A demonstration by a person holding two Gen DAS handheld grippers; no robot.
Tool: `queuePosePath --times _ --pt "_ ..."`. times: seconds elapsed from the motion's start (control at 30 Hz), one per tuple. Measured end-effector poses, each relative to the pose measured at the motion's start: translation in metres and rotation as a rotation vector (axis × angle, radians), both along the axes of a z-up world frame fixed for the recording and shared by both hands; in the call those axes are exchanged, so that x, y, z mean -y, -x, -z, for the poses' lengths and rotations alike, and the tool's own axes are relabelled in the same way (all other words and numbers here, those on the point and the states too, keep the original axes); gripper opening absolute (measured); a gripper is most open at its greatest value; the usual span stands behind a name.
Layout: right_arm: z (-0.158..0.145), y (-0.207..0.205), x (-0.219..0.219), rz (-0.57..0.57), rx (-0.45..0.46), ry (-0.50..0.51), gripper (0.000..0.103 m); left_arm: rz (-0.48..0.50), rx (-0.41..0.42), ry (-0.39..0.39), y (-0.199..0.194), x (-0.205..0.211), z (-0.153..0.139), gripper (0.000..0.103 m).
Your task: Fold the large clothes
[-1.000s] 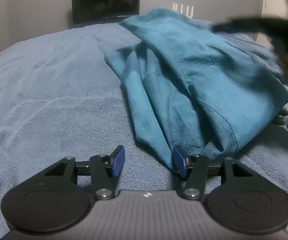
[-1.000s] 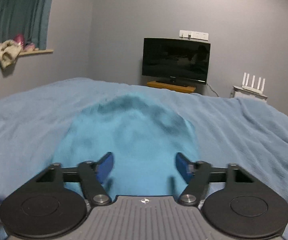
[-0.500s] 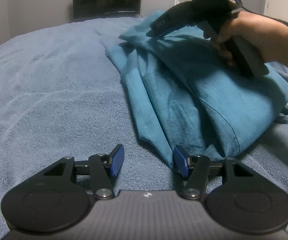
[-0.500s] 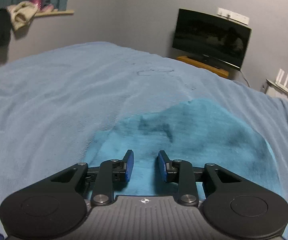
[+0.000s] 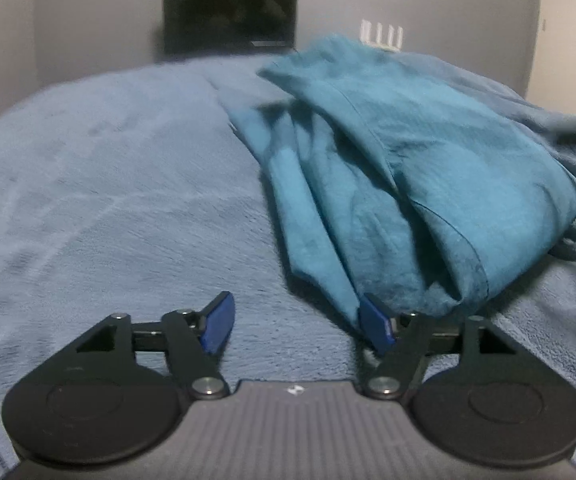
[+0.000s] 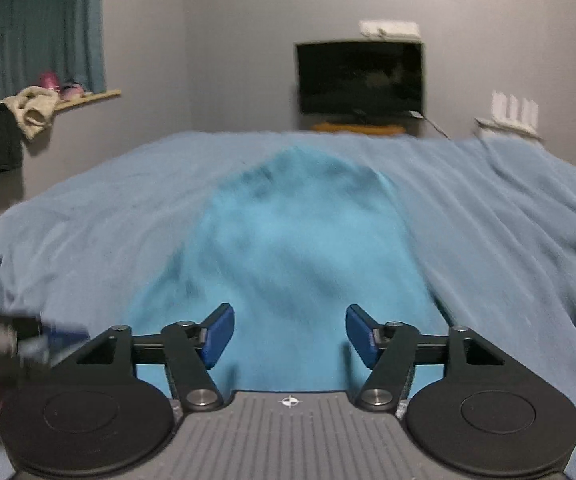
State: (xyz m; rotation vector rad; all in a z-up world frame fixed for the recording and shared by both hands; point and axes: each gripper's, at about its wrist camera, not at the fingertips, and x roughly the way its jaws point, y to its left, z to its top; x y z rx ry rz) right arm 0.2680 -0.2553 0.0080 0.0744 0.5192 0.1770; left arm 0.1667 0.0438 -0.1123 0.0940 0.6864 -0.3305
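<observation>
Thin teal woven garment (image 5: 388, 168), matte and creased, folded into a long layered bundle with stitched hems showing along its overlapping edges; lying on the bed ahead and to the right of the left tongs (image 5: 296, 326), near corner just beside the right blue pad (image 5: 374, 324), contact not clear. Same teal cloth (image 6: 288, 248) seen blurred from the right wrist, spread as a rounded mound directly ahead of and beneath the right tongs (image 6: 290, 334).

Left tongs wide apart, nothing between the blue pads, poised low over the blanket. Right tongs likewise wide apart, gripping nothing, teal cloth filling the gap behind the pads.

Soft blue fleece blanket (image 5: 107, 200), napped and brushed in streaks, covering the whole bed, rumpled to the right of the garment. Beyond the bed, far ahead of both tongs: black flat television (image 6: 360, 78) against a grey wall, white router with upright antennas (image 6: 514, 114) to its right, teal curtain (image 6: 35, 28) and a wooden ledge with heaped clothes (image 6: 27, 110) far left.
</observation>
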Motion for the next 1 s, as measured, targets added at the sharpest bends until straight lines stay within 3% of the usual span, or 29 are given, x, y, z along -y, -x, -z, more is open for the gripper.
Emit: queuePosePath --times 0.17,0.27,0.4,0.5,0.63,0.73,1.0 --pt "0.018 0.084 0.029 0.049 -0.077 -0.051 0.070 -0.074 0.115 -0.021 0.039 0.002 -0.024 0.077" --pt "0.032 0.107 0.035 0.071 -0.091 -0.076 0.070 -0.087 0.104 0.030 0.061 0.006 -0.037 0.077" --pt "0.046 0.112 0.027 0.063 -0.112 -0.068 0.071 -0.122 -0.017 0.120 0.087 0.029 -0.046 0.085" --pt "0.052 0.103 0.017 0.046 -0.108 -0.040 0.076 -0.154 -0.045 0.144 0.101 0.052 -0.047 0.096" --pt "0.058 0.097 0.020 0.058 -0.102 -0.045 0.087 -0.152 0.024 0.028 0.109 0.082 -0.039 0.098" --pt "0.062 0.094 0.022 0.108 -0.084 -0.048 0.101 -0.151 0.057 -0.021 0.109 0.085 -0.026 0.100" --pt "0.065 0.092 0.006 0.086 -0.045 0.035 0.103 -0.175 0.009 0.003 0.107 0.070 -0.014 0.102"
